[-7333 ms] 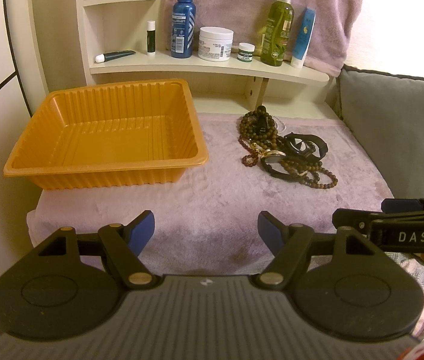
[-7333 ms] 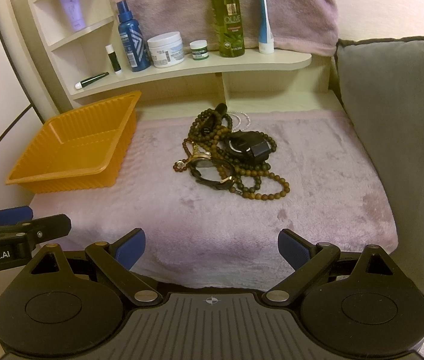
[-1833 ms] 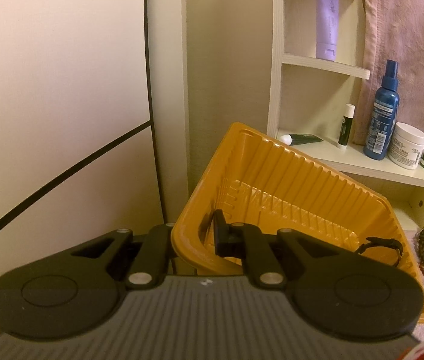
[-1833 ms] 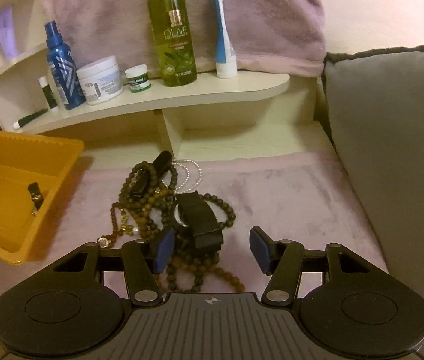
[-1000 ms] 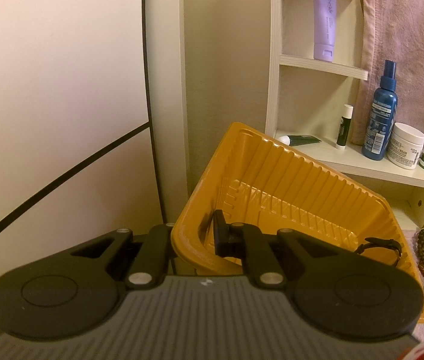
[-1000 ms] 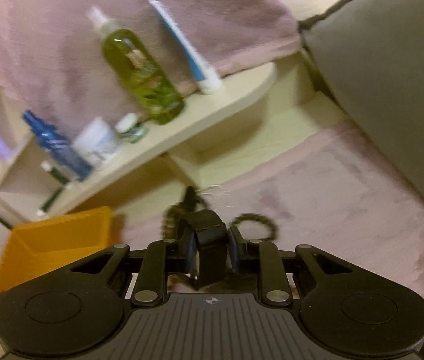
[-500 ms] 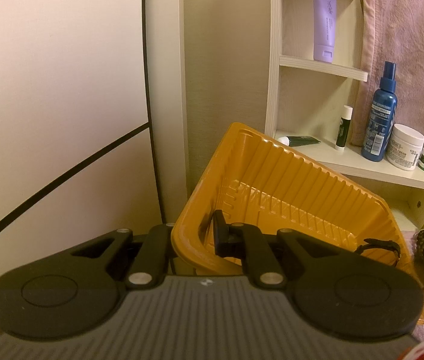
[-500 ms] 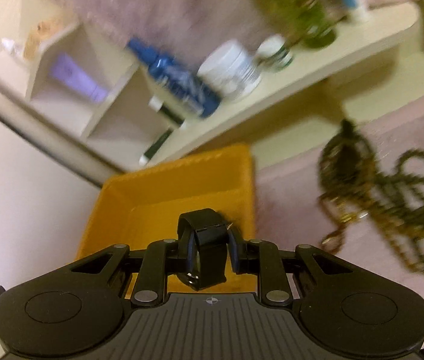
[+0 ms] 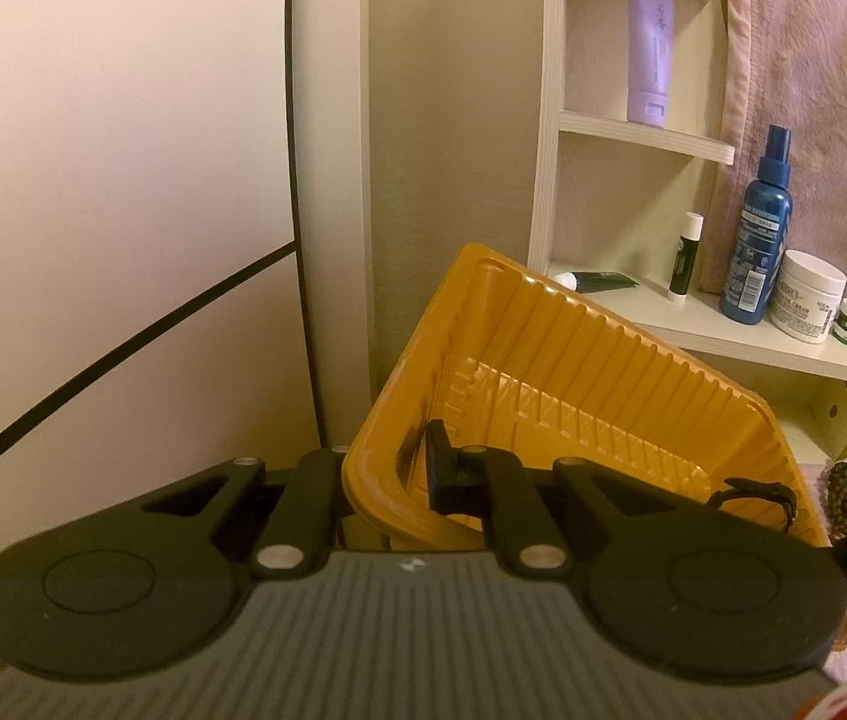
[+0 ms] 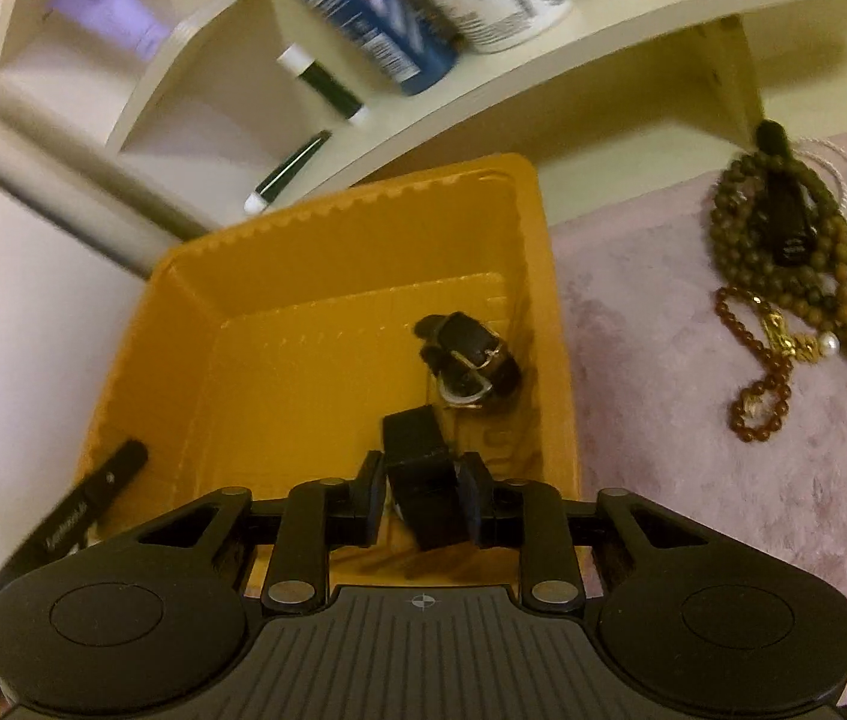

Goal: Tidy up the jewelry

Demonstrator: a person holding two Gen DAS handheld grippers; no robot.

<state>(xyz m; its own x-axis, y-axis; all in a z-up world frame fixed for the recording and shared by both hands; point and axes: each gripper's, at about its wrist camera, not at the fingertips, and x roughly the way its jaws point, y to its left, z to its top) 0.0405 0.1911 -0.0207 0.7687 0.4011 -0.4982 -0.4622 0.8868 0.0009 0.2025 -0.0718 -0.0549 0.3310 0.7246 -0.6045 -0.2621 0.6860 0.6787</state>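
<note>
Dropping a black watch into the ribbed orange plastic tray [image 10: 279, 372].
Right tool [image 10: 423, 498], lower centre, was opening around the black strap watch [image 10: 423, 480] over the tray; left tool [image 9: 390, 480] clamped its near rim. Next: fetch the brown bead strands [image 10: 783, 276], upper right.

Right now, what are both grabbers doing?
Left gripper: shut on the ribbed orange plastic tray's rim.
Right gripper: opening, black watch band between its jaws.

Black tongs [image 10: 422, 501] with blue pads, silver screws, ribbed grey housing.
</note>
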